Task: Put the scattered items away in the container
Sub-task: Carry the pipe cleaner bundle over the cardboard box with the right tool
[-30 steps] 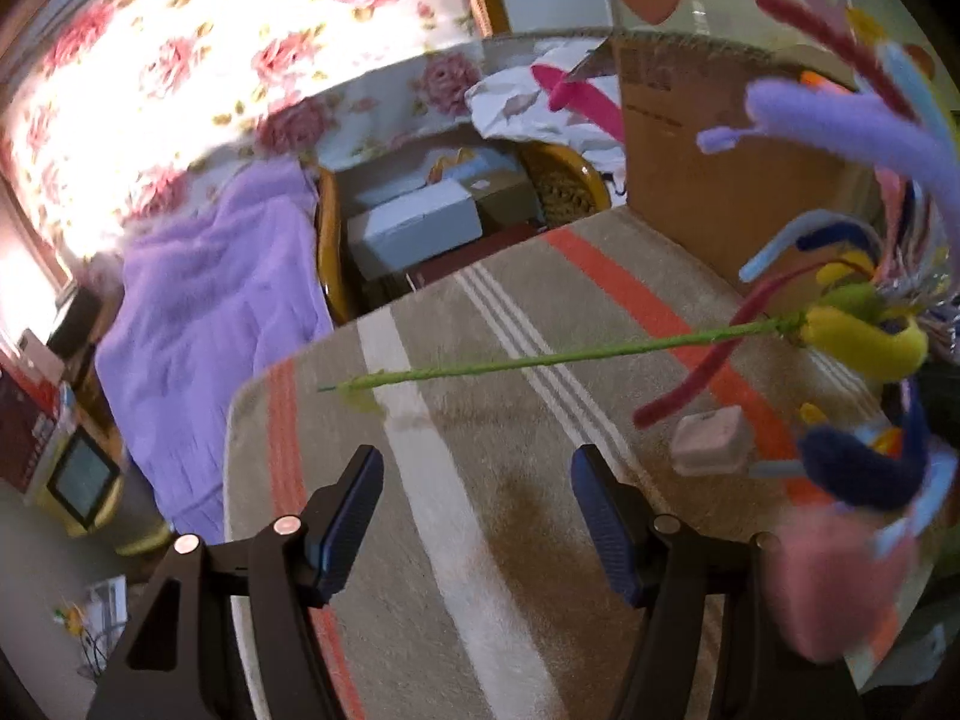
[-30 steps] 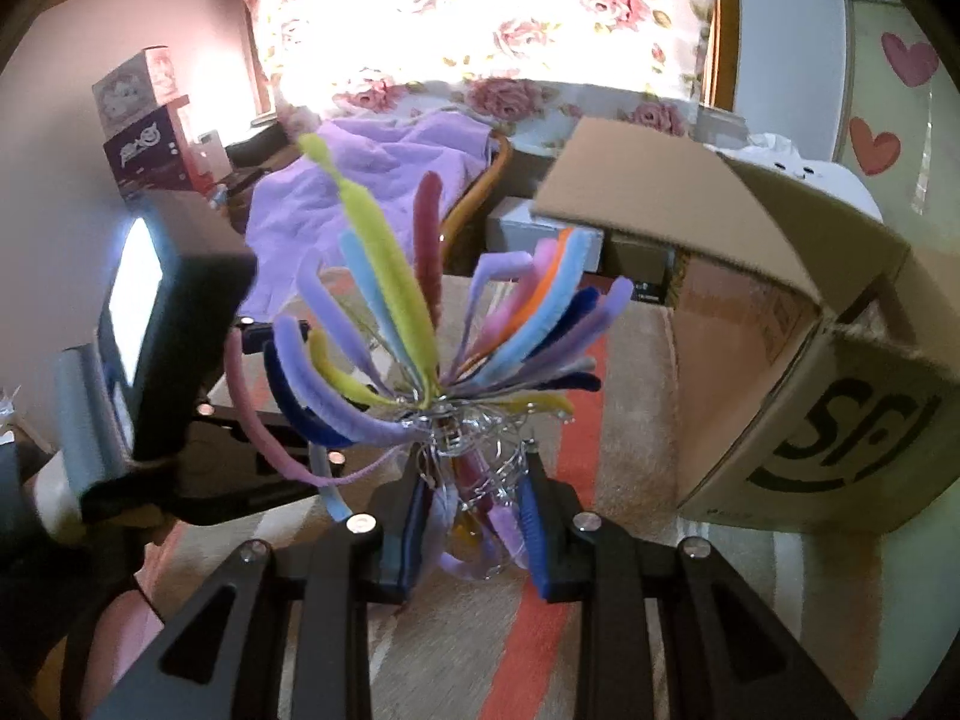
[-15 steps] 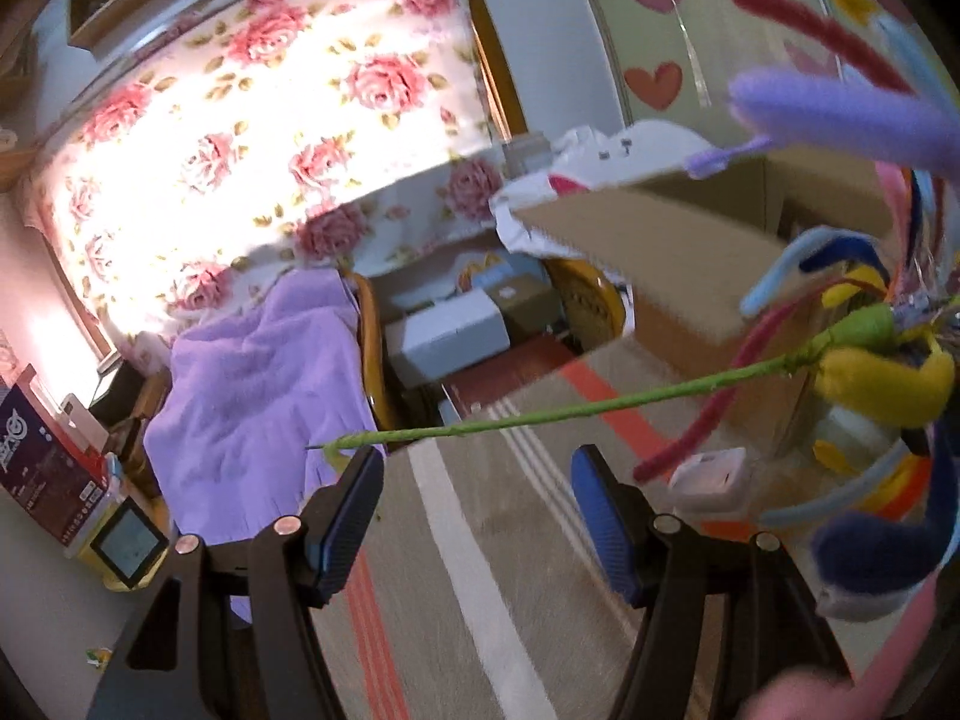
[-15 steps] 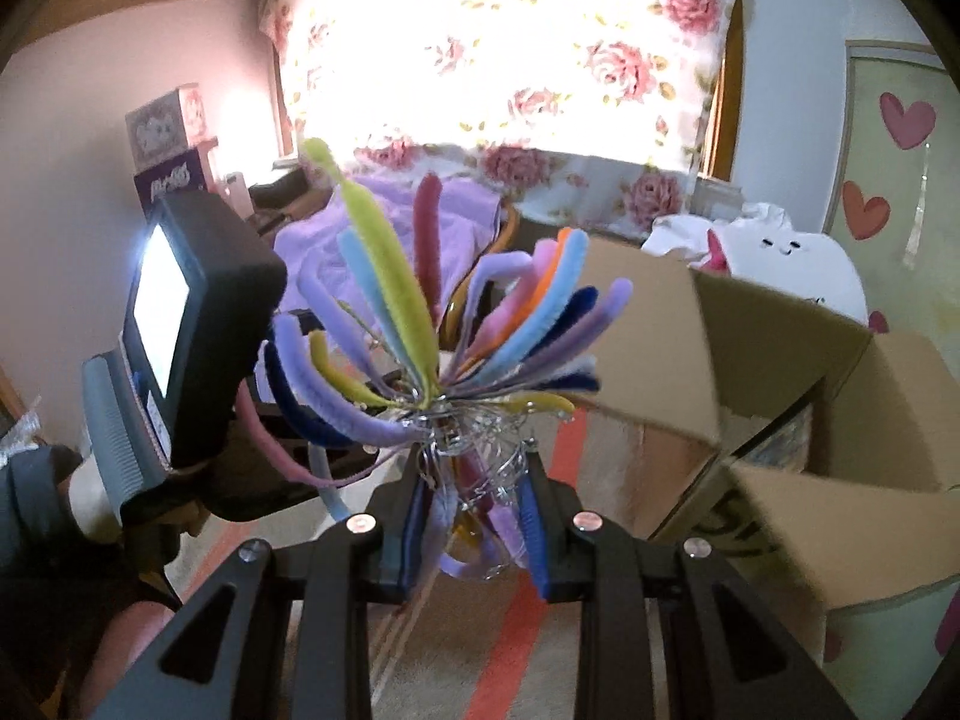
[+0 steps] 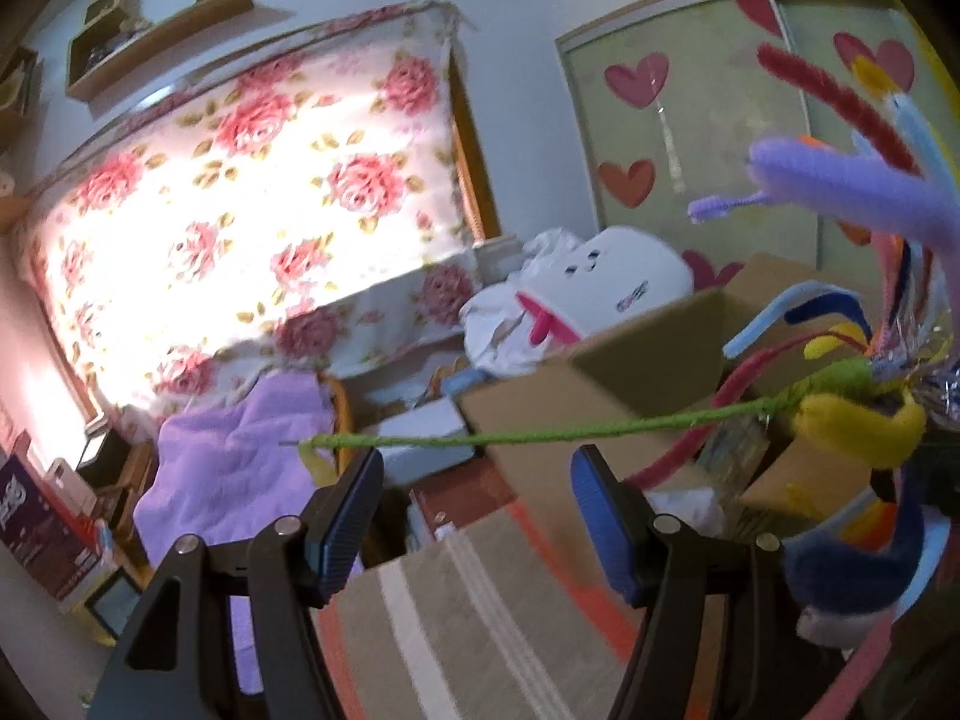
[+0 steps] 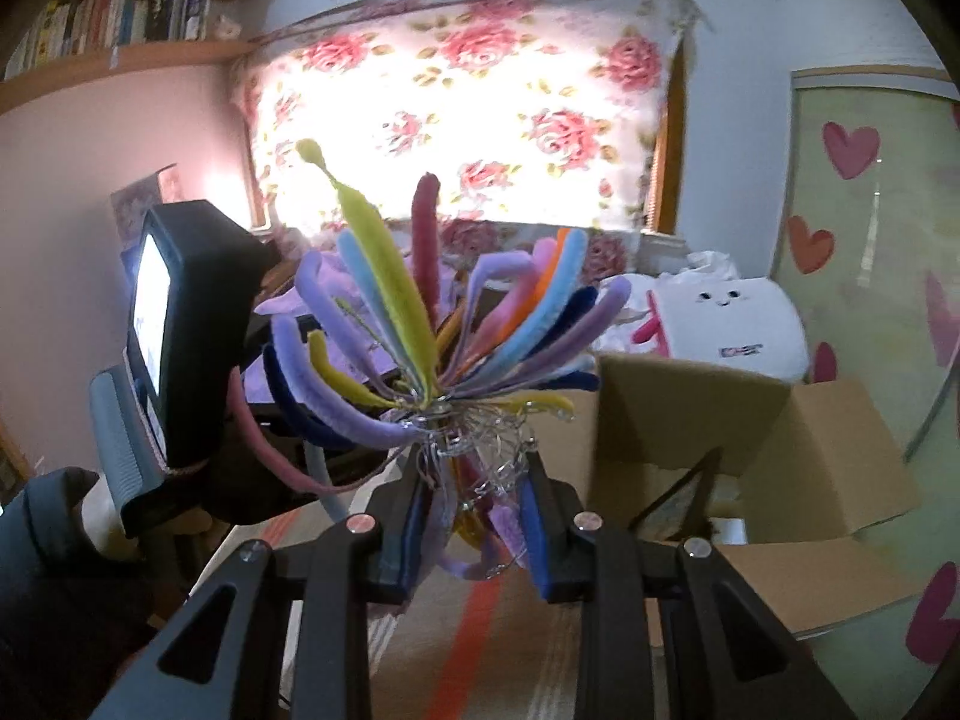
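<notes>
My right gripper (image 6: 474,510) is shut on the wire-bound base of a bundle of coloured pipe cleaners (image 6: 444,324), which fans out above the fingers. An open cardboard box (image 6: 780,432) stands just to the right and beyond, flaps up. In the left wrist view the same bundle (image 5: 852,420) fills the right edge, and one long green stem (image 5: 540,435) reaches left across the tips of my left gripper (image 5: 474,510). That gripper is open with nothing between its blue pads. The box (image 5: 636,360) is ahead of it to the right.
A striped mat (image 5: 480,612) lies below both grippers. A purple blanket (image 5: 240,462) drapes a chair at the left, with small boxes beside it. A white plush (image 5: 606,294) sits behind the cardboard box. A floral curtain (image 6: 468,108) covers the window.
Both grippers have risen and tilted up, so the mat has dropped low and the box's open top shows. The bundle stays gripped in the right gripper; the left stays open.
</notes>
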Demonstrator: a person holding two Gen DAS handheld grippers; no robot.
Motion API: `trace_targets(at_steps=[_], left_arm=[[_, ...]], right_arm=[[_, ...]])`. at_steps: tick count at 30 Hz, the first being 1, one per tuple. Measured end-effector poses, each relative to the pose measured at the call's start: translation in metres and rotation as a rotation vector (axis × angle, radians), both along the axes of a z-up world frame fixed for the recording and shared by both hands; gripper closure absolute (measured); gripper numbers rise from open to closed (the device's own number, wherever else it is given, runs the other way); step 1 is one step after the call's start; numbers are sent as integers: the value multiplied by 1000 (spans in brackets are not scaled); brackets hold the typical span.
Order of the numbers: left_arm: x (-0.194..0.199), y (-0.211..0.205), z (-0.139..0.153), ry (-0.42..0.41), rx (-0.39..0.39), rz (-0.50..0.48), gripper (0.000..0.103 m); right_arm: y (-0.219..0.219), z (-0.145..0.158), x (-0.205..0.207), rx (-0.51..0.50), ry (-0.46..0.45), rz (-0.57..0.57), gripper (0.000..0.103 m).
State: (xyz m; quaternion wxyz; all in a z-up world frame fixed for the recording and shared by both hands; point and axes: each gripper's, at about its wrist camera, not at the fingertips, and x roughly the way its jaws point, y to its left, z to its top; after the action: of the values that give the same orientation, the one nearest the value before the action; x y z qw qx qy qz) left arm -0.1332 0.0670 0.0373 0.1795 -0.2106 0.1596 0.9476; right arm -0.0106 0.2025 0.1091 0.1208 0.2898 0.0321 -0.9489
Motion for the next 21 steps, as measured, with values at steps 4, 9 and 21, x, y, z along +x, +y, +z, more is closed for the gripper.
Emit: trace_targets(at_steps=[4,9,21], left_arm=[[-1,31,16,22,2,-46,34],[-5,73,29,28,12,-100,34],[-23,182,29,-36,20,-206,34]], right_arm=[[25,19,2,4,16,-42,73],[63,34,0,-17,8,-90,73],[162,47,-14,-25,-38,-252,73]])
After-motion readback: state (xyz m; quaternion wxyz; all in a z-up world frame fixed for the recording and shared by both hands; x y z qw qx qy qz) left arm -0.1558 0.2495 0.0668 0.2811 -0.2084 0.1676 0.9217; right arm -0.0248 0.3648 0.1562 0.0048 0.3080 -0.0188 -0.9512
